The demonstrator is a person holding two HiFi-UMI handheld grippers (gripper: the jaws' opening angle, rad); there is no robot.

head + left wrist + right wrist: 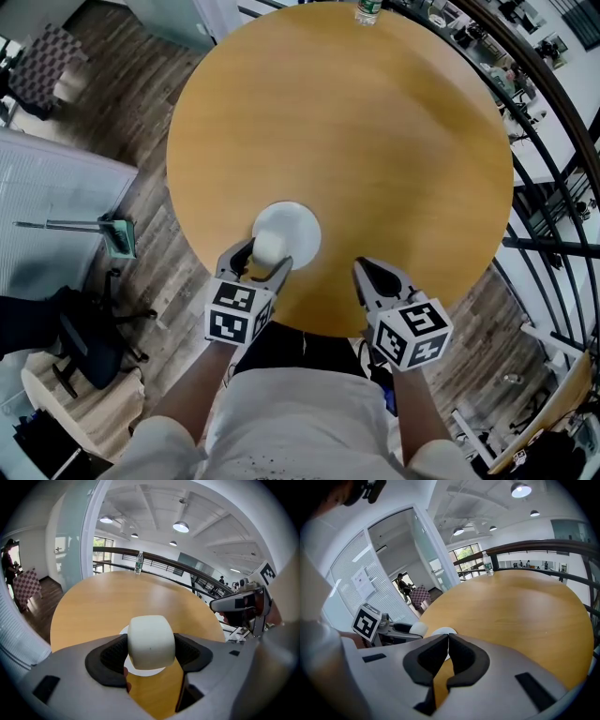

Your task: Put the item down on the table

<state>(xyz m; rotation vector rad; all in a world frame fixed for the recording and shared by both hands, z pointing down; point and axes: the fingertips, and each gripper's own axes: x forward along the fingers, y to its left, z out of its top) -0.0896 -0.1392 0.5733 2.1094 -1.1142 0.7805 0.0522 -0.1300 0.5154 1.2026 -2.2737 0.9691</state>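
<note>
My left gripper [263,255] is shut on a white rounded cup [151,640], held just above a white saucer [298,228] near the front edge of the round wooden table [375,141]. From the left gripper view the cup sits squeezed between both black pads, with the saucer [149,670] showing below it. My right gripper [371,277] hovers over the table's front edge, to the right of the saucer, its jaws shut with nothing between them [446,645]. From the right gripper view the left gripper [412,630] and cup appear at the left.
A clear water bottle [367,11] stands at the table's far edge. A dark curved railing [553,103] runs past the table on the right. A broom and dustpan [117,234] lie on the wooden floor at the left, near a black chair [80,333].
</note>
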